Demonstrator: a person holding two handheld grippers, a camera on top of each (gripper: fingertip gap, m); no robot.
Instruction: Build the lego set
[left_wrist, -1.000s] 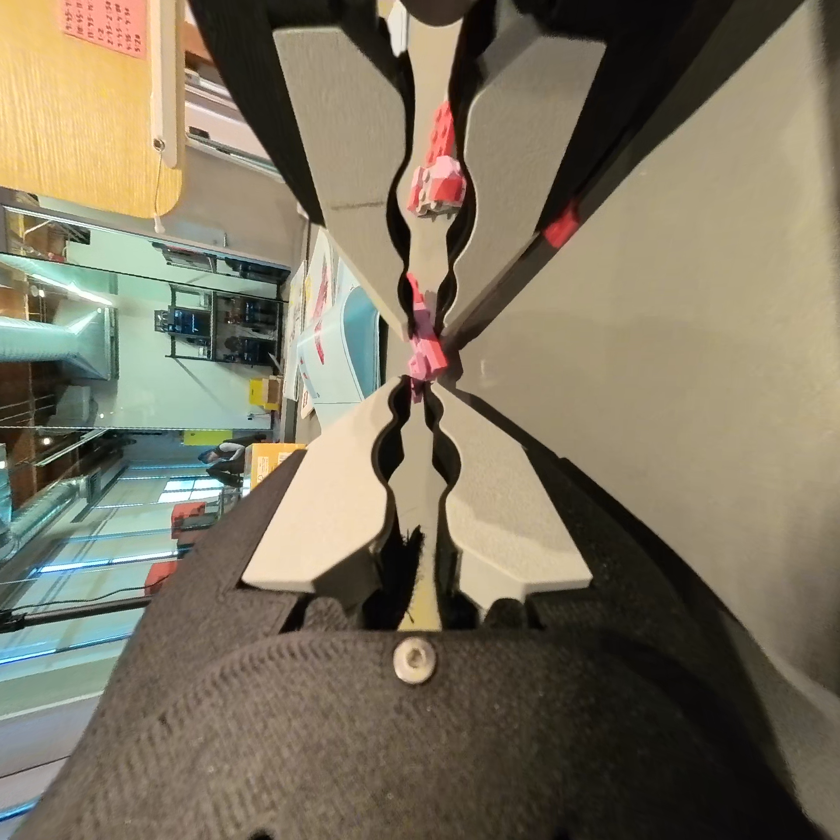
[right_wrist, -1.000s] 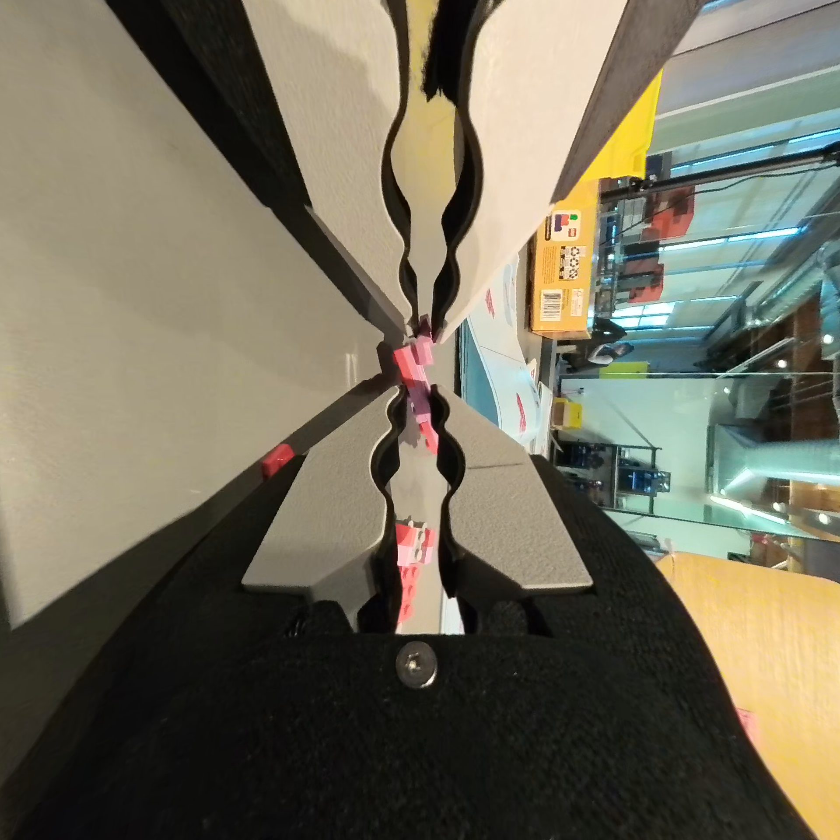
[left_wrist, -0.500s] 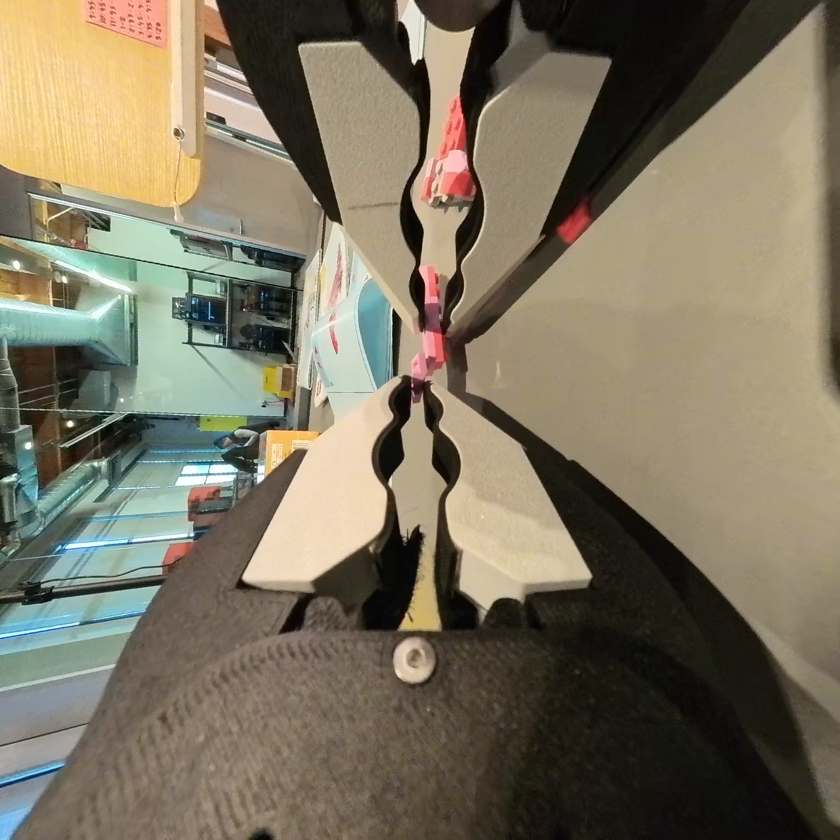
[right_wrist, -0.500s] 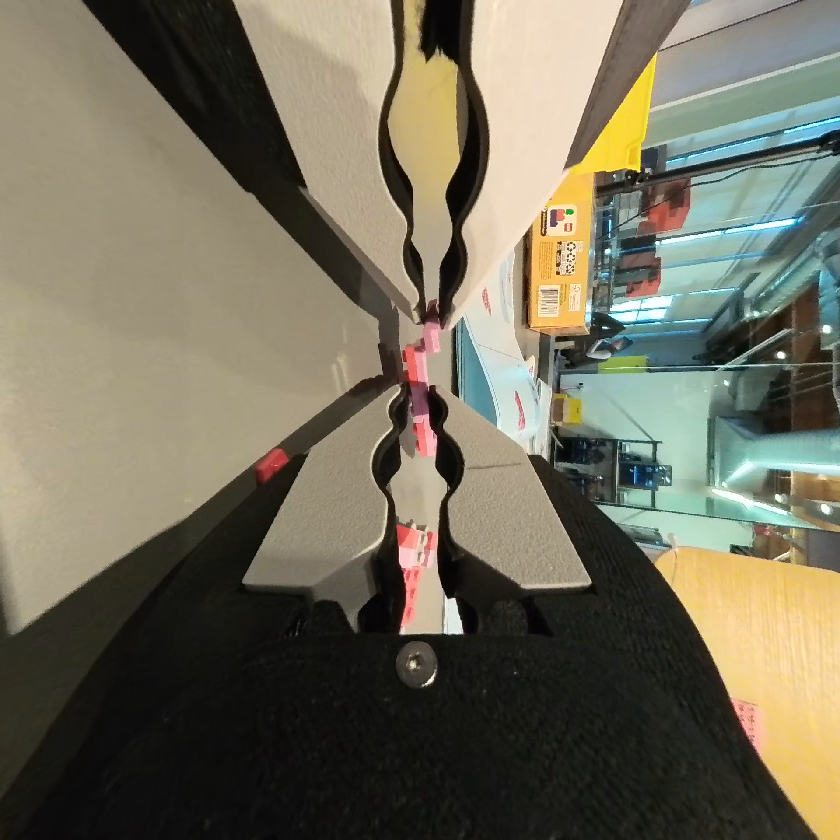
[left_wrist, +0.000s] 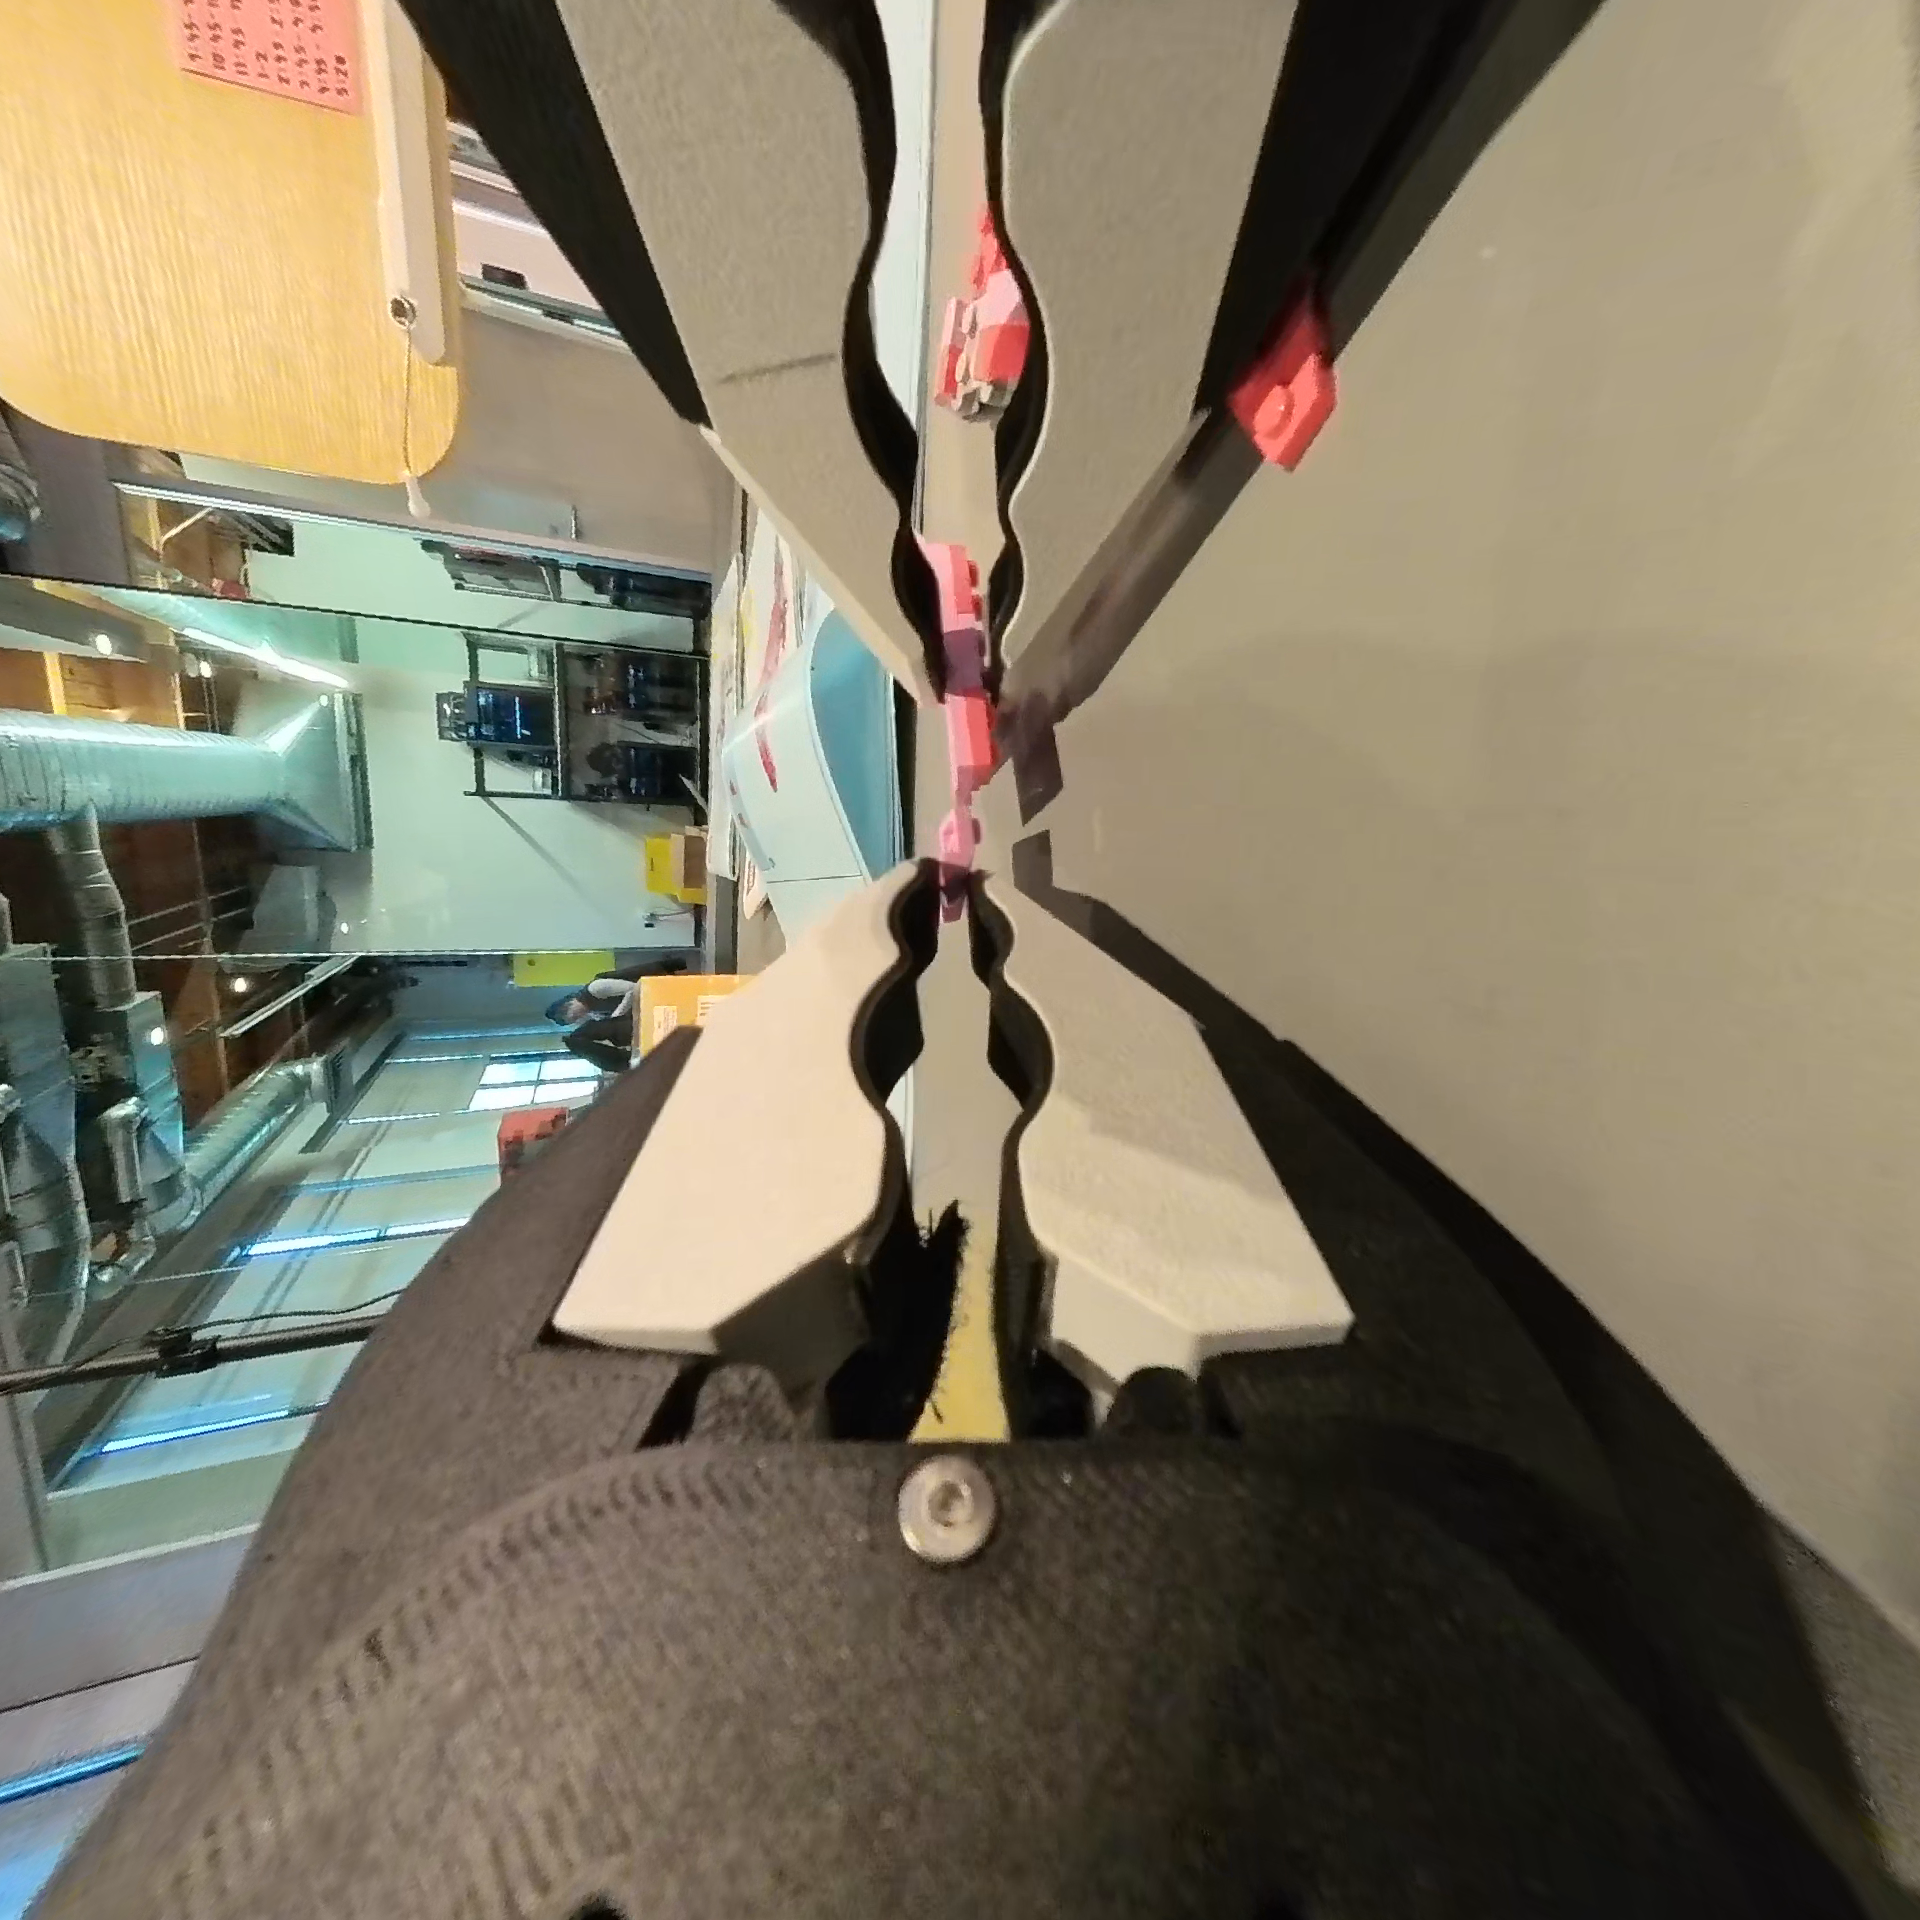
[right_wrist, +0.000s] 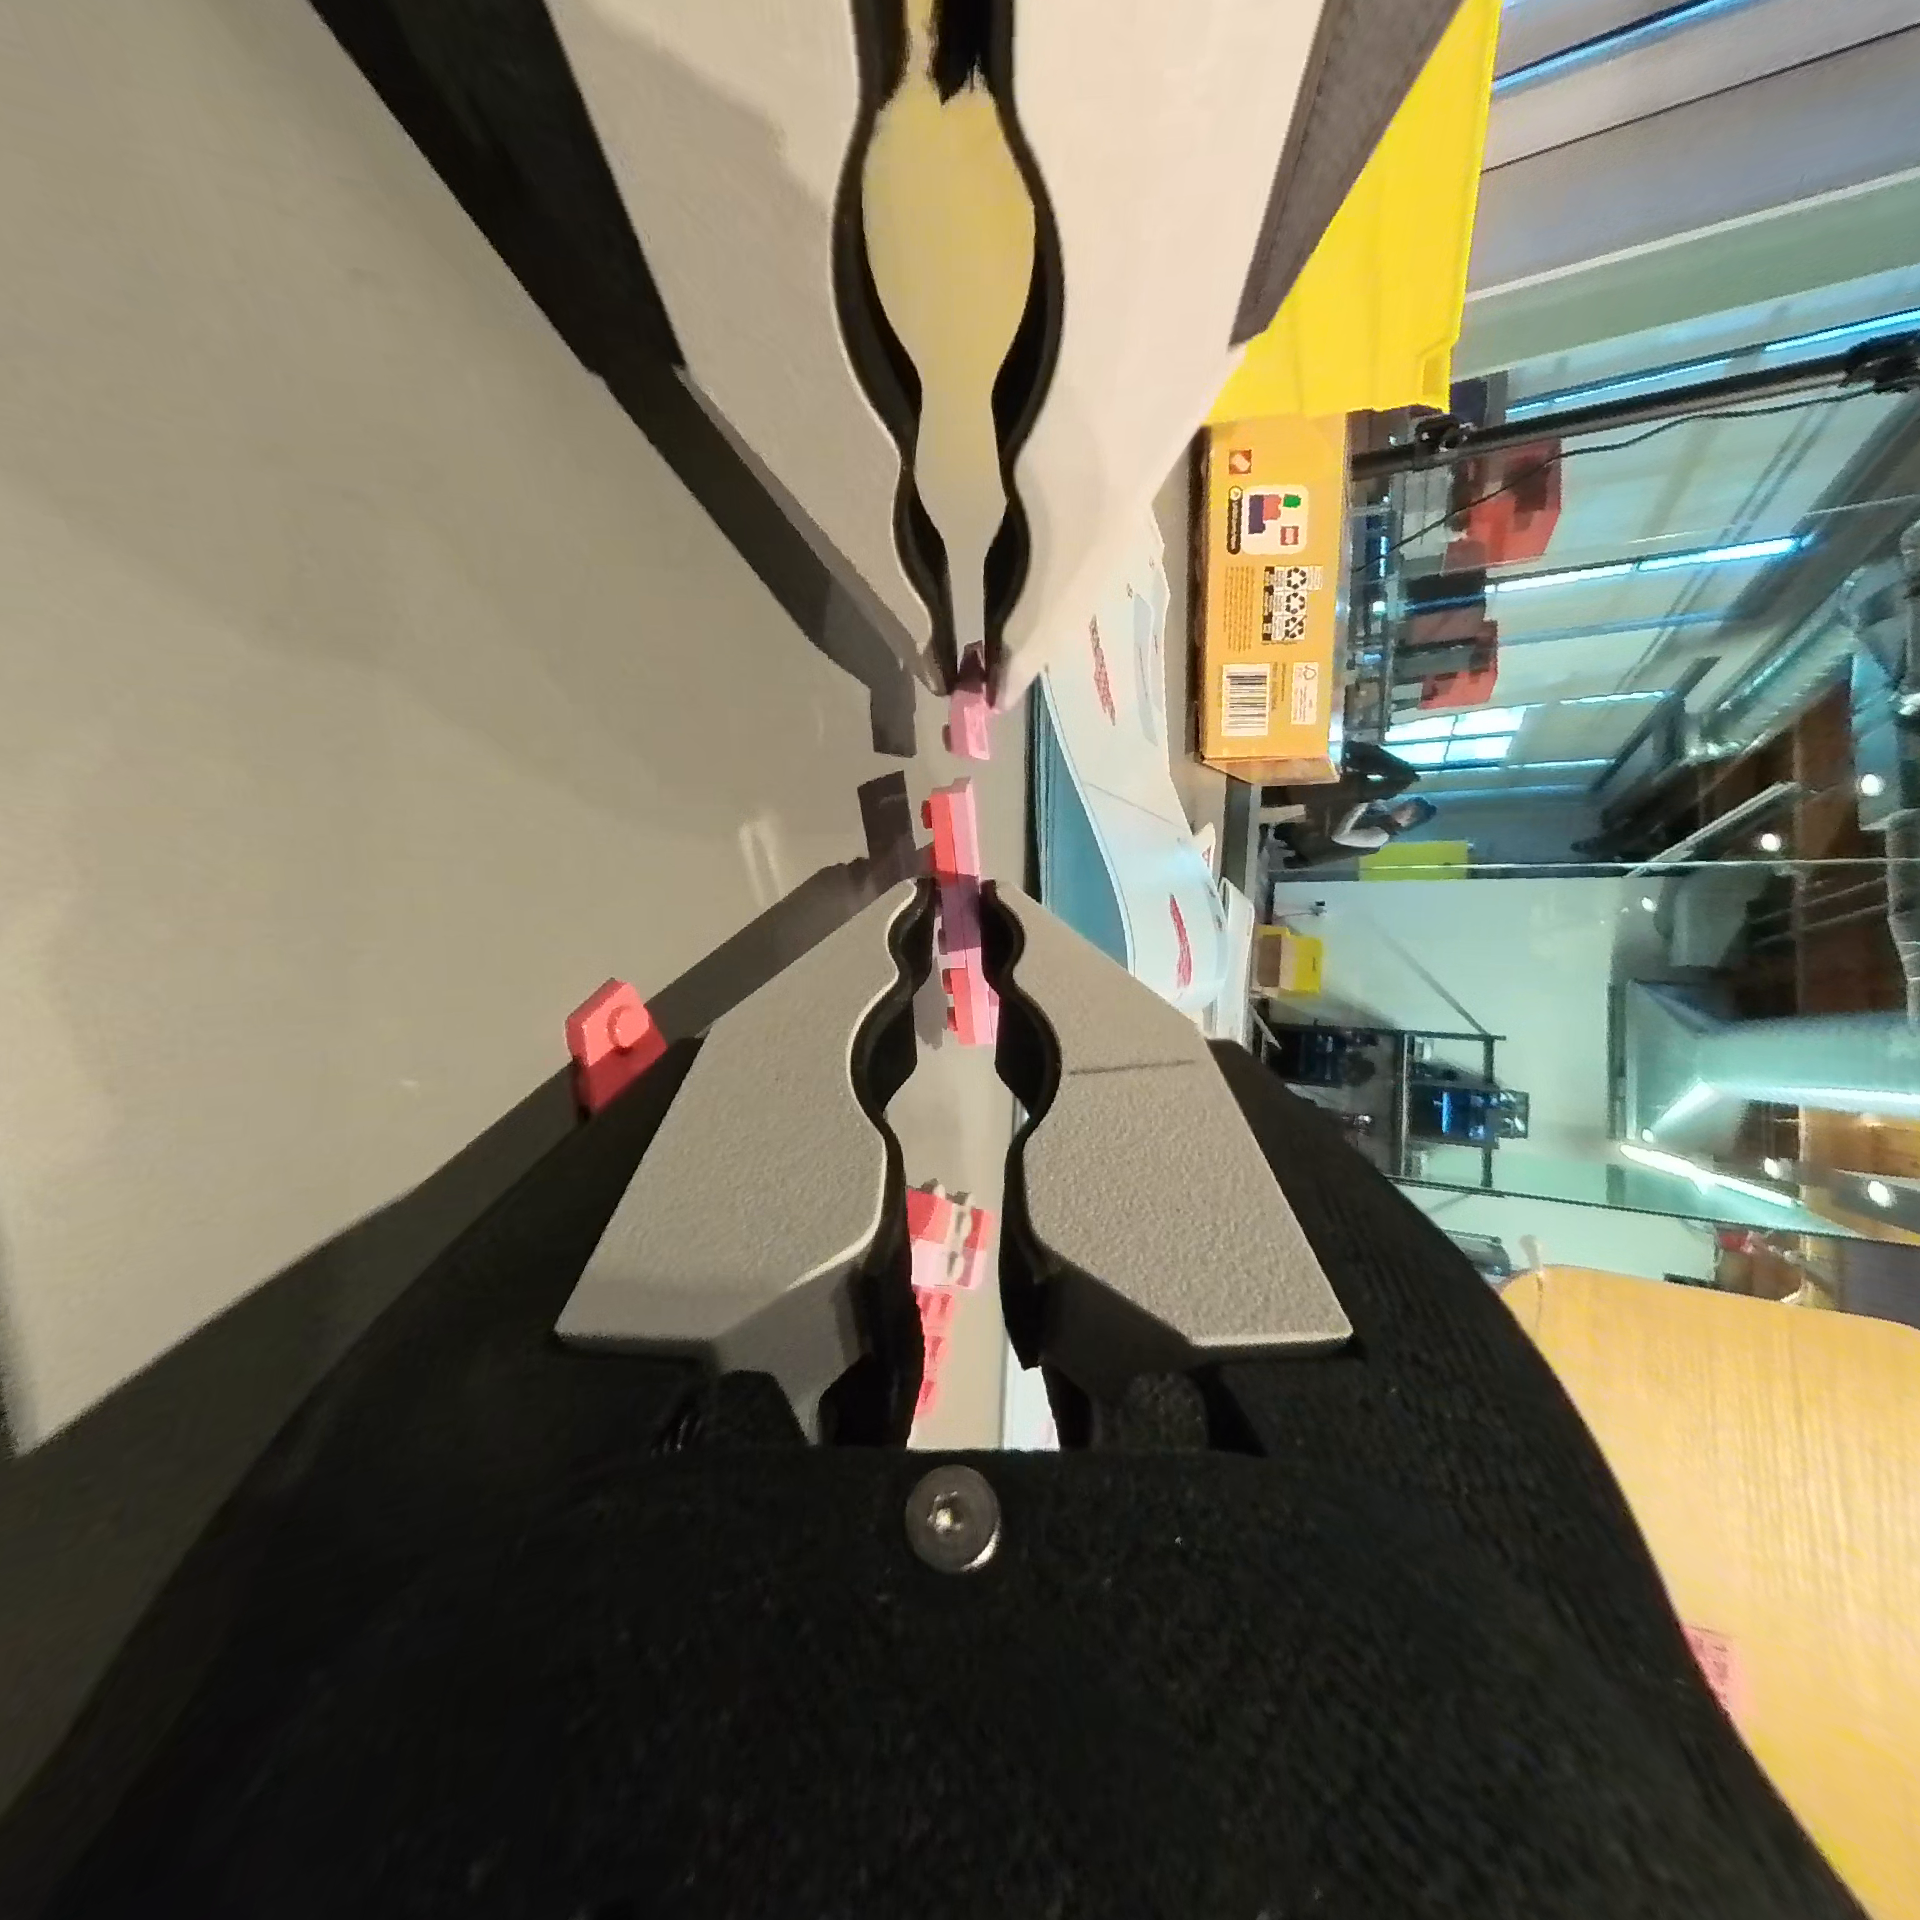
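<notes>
The two claws face each other tip to tip just above the grey worktop (left_wrist: 1507, 831). The left claw (left_wrist: 956, 891) is clenched on a small pale pink lego plate (left_wrist: 954, 844), pinched at its very tips. The right claw (right_wrist: 961, 904) is clenched on a longer strip of pink, purple and red lego pieces (right_wrist: 958, 862) that sticks out past its tips. The small plate and the strip sit nearly end to end between the claws; a narrow gap shows in the right wrist view. A single red square lego stud piece (left_wrist: 1283, 407) lies on the worktop beside the right claw. A small red and pink lego assembly (right_wrist: 948, 1242) rests on the worktop, seen between the right claw's fingers.
</notes>
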